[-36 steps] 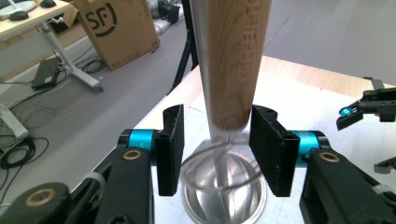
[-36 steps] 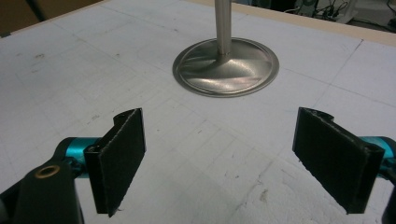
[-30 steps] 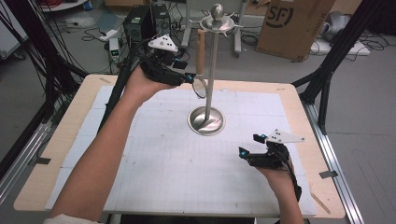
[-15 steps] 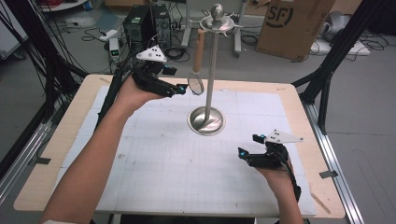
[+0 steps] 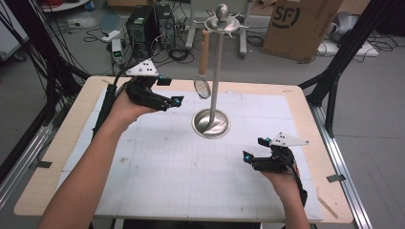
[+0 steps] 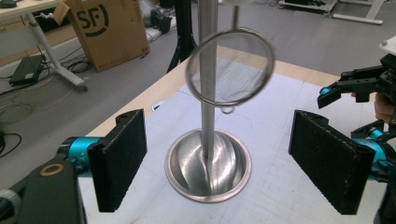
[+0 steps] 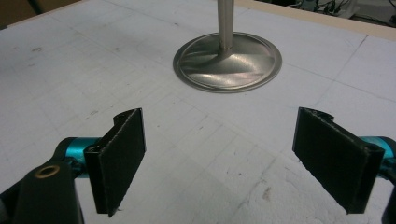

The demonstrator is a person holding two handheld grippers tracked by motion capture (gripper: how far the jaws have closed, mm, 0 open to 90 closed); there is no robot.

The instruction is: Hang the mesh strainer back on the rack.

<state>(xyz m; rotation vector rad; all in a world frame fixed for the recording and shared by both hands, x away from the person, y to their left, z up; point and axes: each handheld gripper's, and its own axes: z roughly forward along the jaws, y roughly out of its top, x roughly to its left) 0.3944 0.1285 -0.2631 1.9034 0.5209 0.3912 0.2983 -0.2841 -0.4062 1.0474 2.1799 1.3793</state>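
I see the strainer (image 5: 203, 71) hanging upright at upper centre, wooden handle up, mesh ring down, beside the stand (image 5: 212, 121). My left gripper (image 5: 167, 91), jaws spread, sits left of it; my right gripper (image 5: 255, 149), also spread, is lower right over bare mat (image 5: 167, 176).

We hold two black grippers: the left gripper (image 5: 168, 91) at the frame's upper left, the right gripper (image 5: 255, 149) at lower right. Each carries a grey three-cornered plate, teal joints behind flat black rough-faced jaws, and a black cable. Our forearms are bare, without sleeves.
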